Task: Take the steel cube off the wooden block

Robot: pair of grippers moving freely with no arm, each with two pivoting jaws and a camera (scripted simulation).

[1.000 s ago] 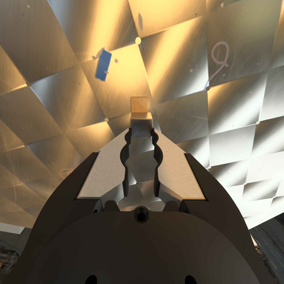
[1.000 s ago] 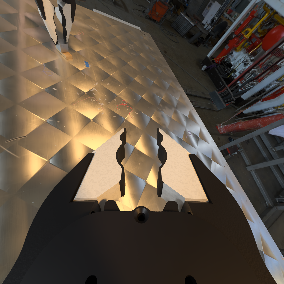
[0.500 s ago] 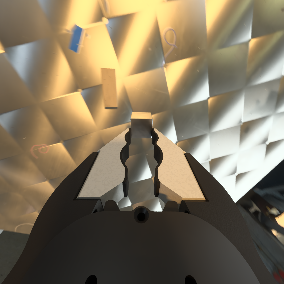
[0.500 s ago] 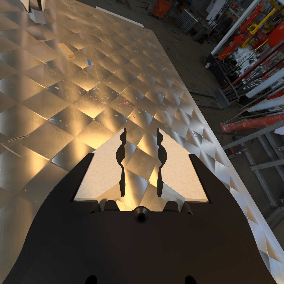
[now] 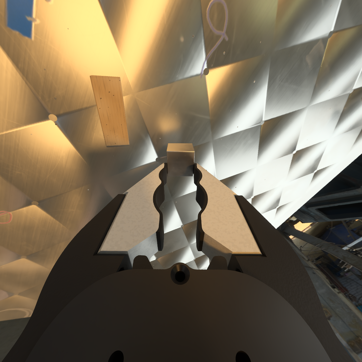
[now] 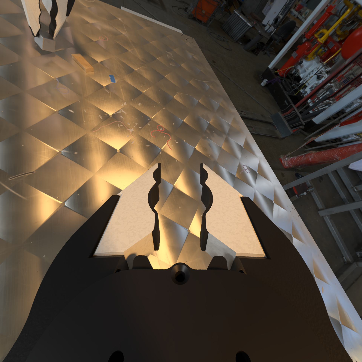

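My left gripper (image 5: pixel 180 166) is shut on the steel cube (image 5: pixel 180 159), held at its fingertips low over the metal table (image 5: pixel 274 117). The wooden block (image 5: pixel 109 110) lies flat on the table, up and to the left of the cube, with nothing on it. In the right wrist view the left gripper (image 6: pixel 44 36) shows far off at the top left with the cube (image 6: pixel 46 44) close to the table surface, and the wooden block (image 6: pixel 82 62) lies just to its right. My right gripper (image 6: pixel 180 166) is open and empty above the table.
A blue tape patch (image 5: pixel 18 19) sits beyond the block, also seen in the right wrist view (image 6: pixel 112 78). Chalk scribbles mark the table. The table edge (image 6: pixel 274 192) runs along the right; machinery and a red roll (image 6: pixel 321 156) stand beyond it.
The left gripper carried the cube off the wooden block, lifted it away to the side, and has now come down close to the table beside the block. The right gripper stayed open and nearly still.
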